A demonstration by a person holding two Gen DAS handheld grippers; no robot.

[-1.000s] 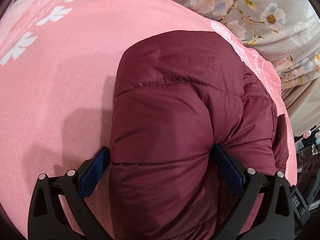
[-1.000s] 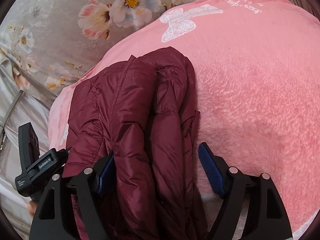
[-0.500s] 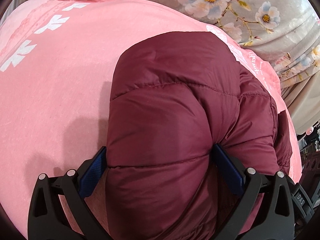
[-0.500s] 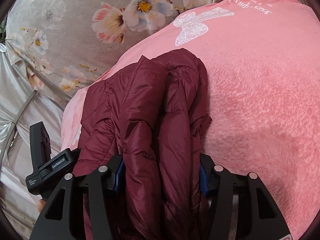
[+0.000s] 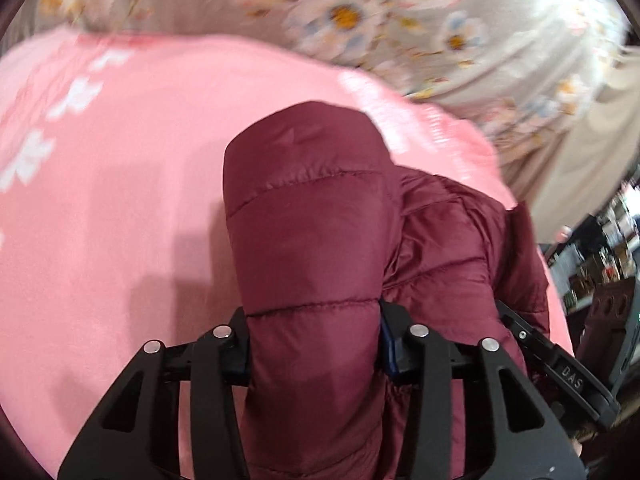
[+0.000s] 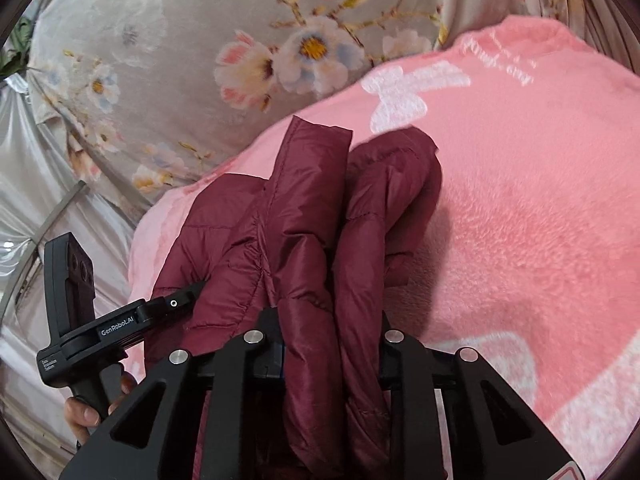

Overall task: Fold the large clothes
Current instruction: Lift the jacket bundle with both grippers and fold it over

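On my left side, my left gripper (image 5: 314,354) is clamped tight on a thick padded fold of the maroon jacket (image 5: 312,240), its jaws pressed into the quilting on both sides. The fold bulges up out of the jaws, and more of the jacket spills off to the right of it. The jacket is over the pink blanket (image 5: 120,208), which has white shapes printed along its left part. Past the blanket's far edge is a grey sheet with flowers (image 5: 400,24), blurred in this view. At the right edge I can make out the black body of my other tool and, behind it, some dark clutter too blurred to name.

From my right wrist, the left tool shows at the left edge with my left hand (image 6: 90,410) round its handle. The flowered sheet (image 6: 180,60) fills the upper left. In the middle, my right gripper (image 6: 332,354) is closed narrow on two bunched layers of the jacket (image 6: 312,216), which stand side by side above the jaws. To the right the blanket (image 6: 520,220) spreads out, with a white bow and some writing near its far edge.
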